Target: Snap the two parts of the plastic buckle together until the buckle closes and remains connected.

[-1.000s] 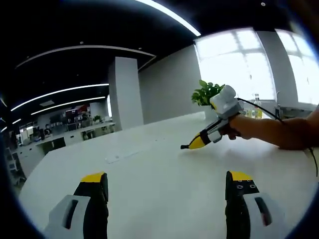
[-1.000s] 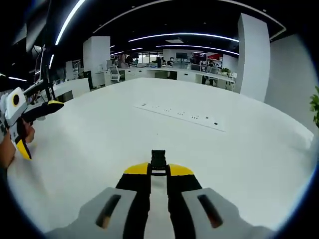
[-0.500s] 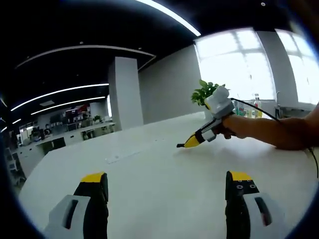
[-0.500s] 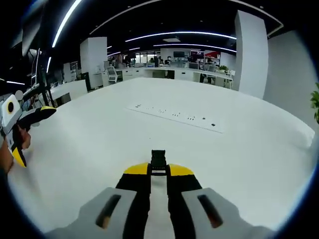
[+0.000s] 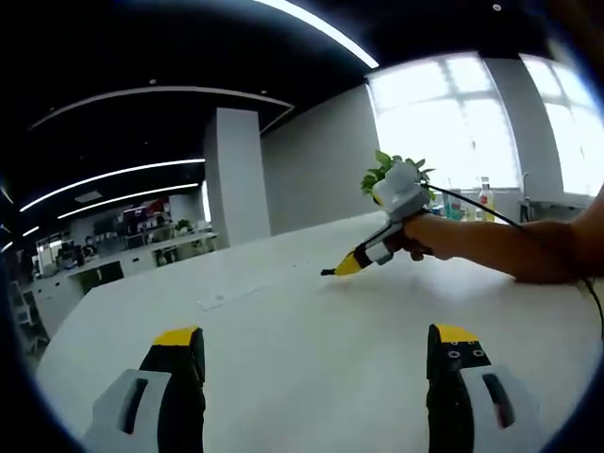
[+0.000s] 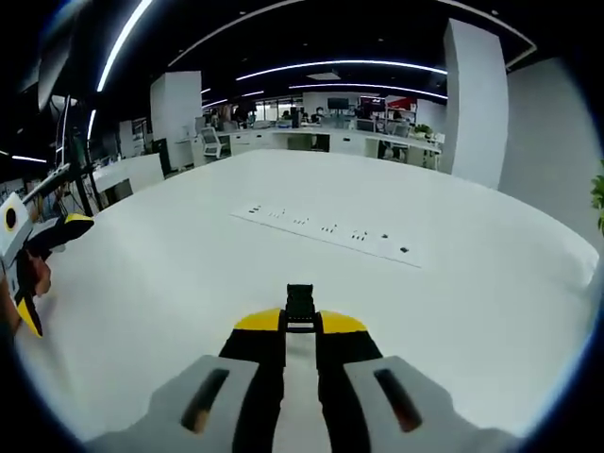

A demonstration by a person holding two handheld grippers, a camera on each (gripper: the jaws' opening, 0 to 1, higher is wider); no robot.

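A small black buckle part (image 6: 300, 302) sticks out past the yellow tips of my right gripper (image 6: 300, 322), which is shut on it above the white table (image 6: 444, 311). In the left gripper view the right gripper (image 5: 332, 271) reaches in from the right, held by a hand (image 5: 429, 236), with a dark speck at its tip. My left gripper (image 5: 316, 337) stands wide open with nothing between its jaws. From the right gripper view, the left gripper (image 6: 58, 274) sits at the far left edge, also open.
A flat white strip with dark sockets (image 6: 326, 231) lies across the table's middle, also seen as the strip (image 5: 231, 294). A potted plant (image 5: 385, 173) and bottles (image 5: 486, 200) stand by the bright windows. Office desks and a white pillar (image 5: 234, 175) lie beyond the table.
The right gripper has moved left and slightly farther across the table with the buckle part still in it. The left gripper has stayed still and open.
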